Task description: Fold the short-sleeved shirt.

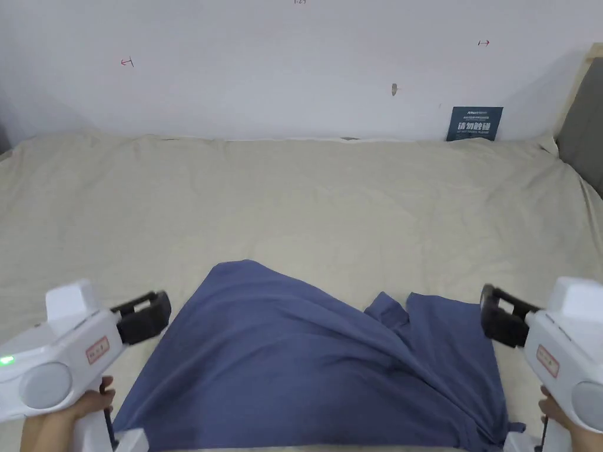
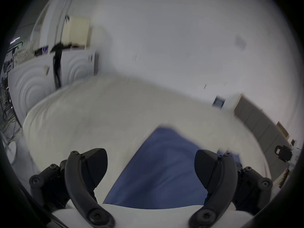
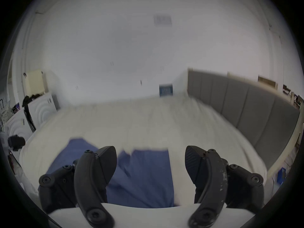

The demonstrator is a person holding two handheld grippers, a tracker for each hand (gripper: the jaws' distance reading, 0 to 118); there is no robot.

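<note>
On the near half of the cream bed sheet: blue short-sleeved shirt, spread out but creased, with diagonal ridges running toward the near right corner and a small flap folded up close to its far right edge. Lower hem at the near edge of the bed.

Left of the shirt, clear of the fabric: left gripper, held in a hand. Jaws wide apart in the left gripper view, nothing between them; shirt and sheet visible through the gap.

Right of the shirt, likewise clear of the fabric: right gripper. Jaws wide apart in the right gripper view, nothing gripped; shirt edge below the gap.

Against the white wall at the far edge of the bed: small blue sign. At the right side: grey padded headboard.
</note>
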